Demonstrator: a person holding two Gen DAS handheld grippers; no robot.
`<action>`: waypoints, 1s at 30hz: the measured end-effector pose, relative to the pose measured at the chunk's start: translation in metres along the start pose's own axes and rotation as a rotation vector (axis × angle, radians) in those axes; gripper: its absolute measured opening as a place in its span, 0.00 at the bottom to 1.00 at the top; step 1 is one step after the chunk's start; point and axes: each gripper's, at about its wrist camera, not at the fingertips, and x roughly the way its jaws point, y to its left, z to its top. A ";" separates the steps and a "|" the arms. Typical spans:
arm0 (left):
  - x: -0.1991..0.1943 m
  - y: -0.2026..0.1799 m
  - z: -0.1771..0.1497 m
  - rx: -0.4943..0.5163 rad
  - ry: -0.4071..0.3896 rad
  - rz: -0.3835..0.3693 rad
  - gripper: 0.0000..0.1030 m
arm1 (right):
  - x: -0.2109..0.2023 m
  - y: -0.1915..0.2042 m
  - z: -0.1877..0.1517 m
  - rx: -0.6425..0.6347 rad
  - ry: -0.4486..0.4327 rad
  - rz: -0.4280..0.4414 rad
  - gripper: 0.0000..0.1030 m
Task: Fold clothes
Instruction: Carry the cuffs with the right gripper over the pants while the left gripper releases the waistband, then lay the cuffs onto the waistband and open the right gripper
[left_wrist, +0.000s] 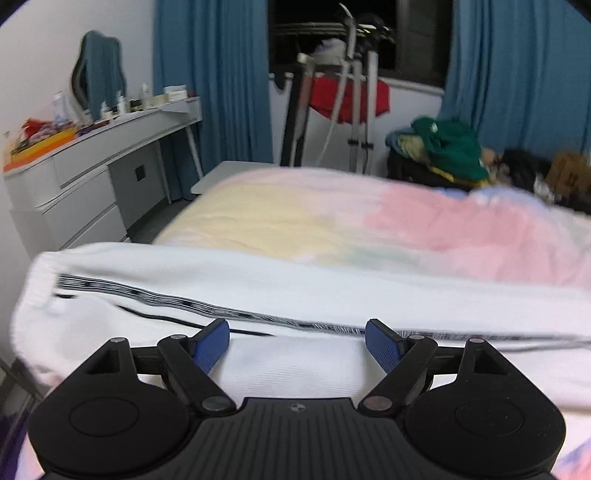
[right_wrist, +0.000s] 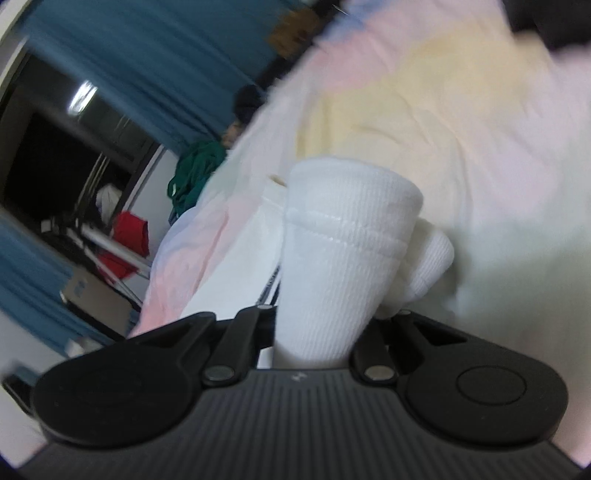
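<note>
White garment (left_wrist: 332, 288): ribbed knit cloth, matt. Bedcover (left_wrist: 406, 221): soft pastel fabric. Gripper pads (left_wrist: 210, 343): textured blue rubber.

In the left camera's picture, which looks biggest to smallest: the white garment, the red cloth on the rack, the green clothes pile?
1. white garment, though it lies nearest the camera, which enlarges it.
2 and 3. red cloth and green clothes pile: they look alike in size, so I will not rank them.

A white ribbed garment (right_wrist: 332, 258) bunches between the fingers of the right gripper (right_wrist: 314, 332), clamped upon it. Behind lies a pastel bedspread (right_wrist: 461, 122), with blue curtains (right_wrist: 147, 55) at left.
</note>
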 end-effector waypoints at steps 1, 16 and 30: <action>0.013 -0.004 -0.006 0.017 0.017 0.014 0.80 | -0.003 0.010 0.000 -0.051 -0.017 -0.008 0.13; 0.038 0.010 -0.015 0.009 0.069 -0.001 0.82 | -0.073 0.226 -0.039 -0.690 -0.295 -0.018 0.13; -0.053 0.070 0.015 -0.092 -0.121 -0.055 0.82 | -0.036 0.343 -0.299 -1.217 0.010 0.186 0.13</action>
